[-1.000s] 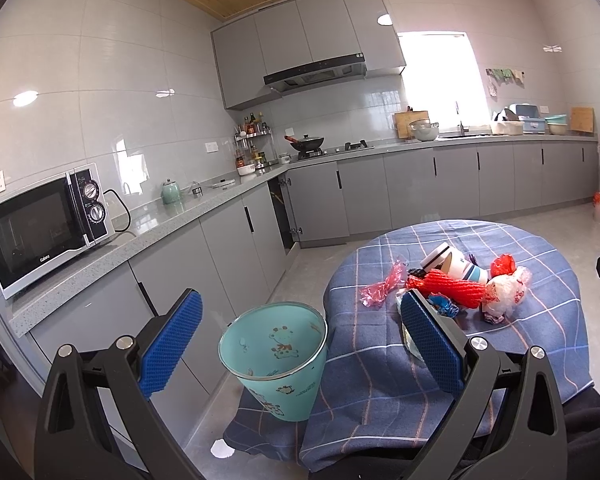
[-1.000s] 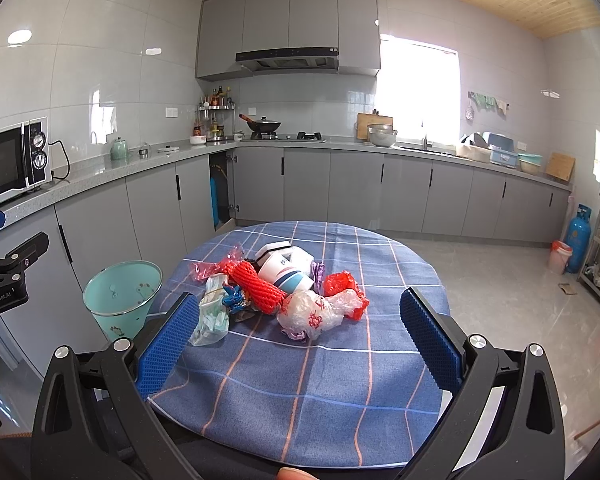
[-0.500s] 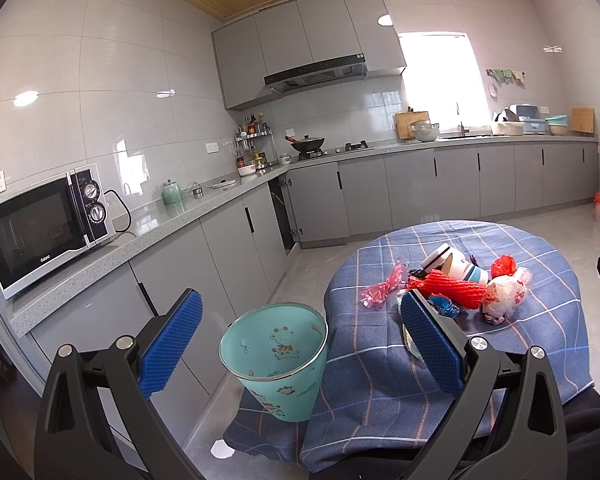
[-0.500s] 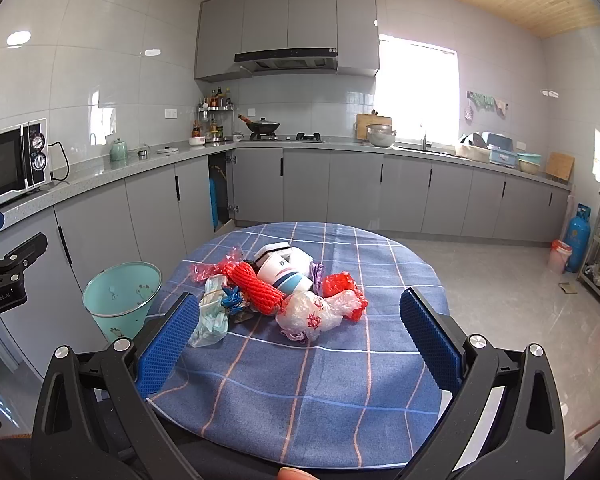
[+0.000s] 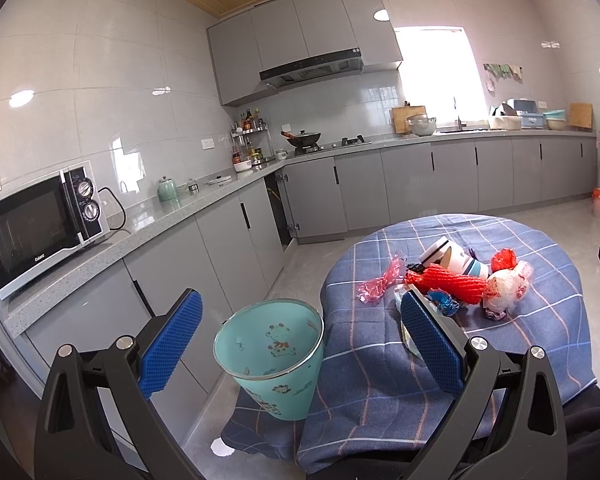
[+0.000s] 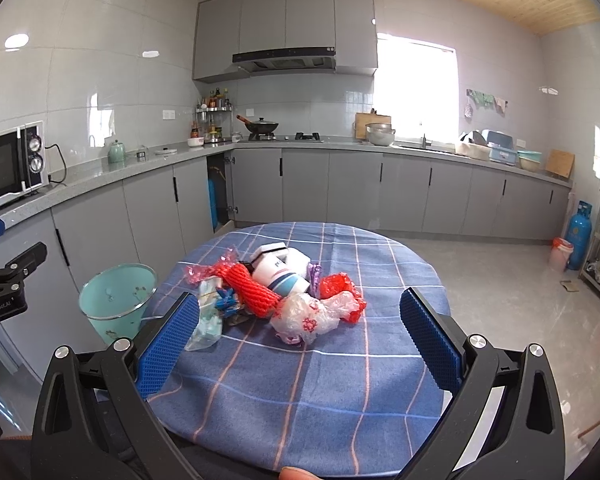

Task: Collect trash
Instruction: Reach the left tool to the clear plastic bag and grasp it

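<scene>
A pile of trash lies on the round table with the blue checked cloth (image 6: 300, 380): a red foam net (image 6: 252, 290), a white and blue cup (image 6: 278, 270), a clear crumpled bag (image 6: 306, 318), a red wrapper (image 6: 334, 286), a pink wrapper (image 6: 204, 270) and a pale packet (image 6: 206, 322). A teal bin (image 5: 270, 354) stands on the floor left of the table, also in the right wrist view (image 6: 116, 300). My left gripper (image 5: 300, 340) is open above the bin. My right gripper (image 6: 300, 332) is open, just short of the pile. Both are empty.
Grey kitchen cabinets and a worktop (image 5: 148, 236) run along the left and back walls. A microwave (image 5: 40, 224) stands on the left worktop. A blue gas cylinder (image 6: 579, 234) and a small bin (image 6: 559, 254) stand at the far right on the tiled floor.
Almost nothing has changed. Both grippers stay open and nearly still; the right wrist view has crept slightly toward the pile.
</scene>
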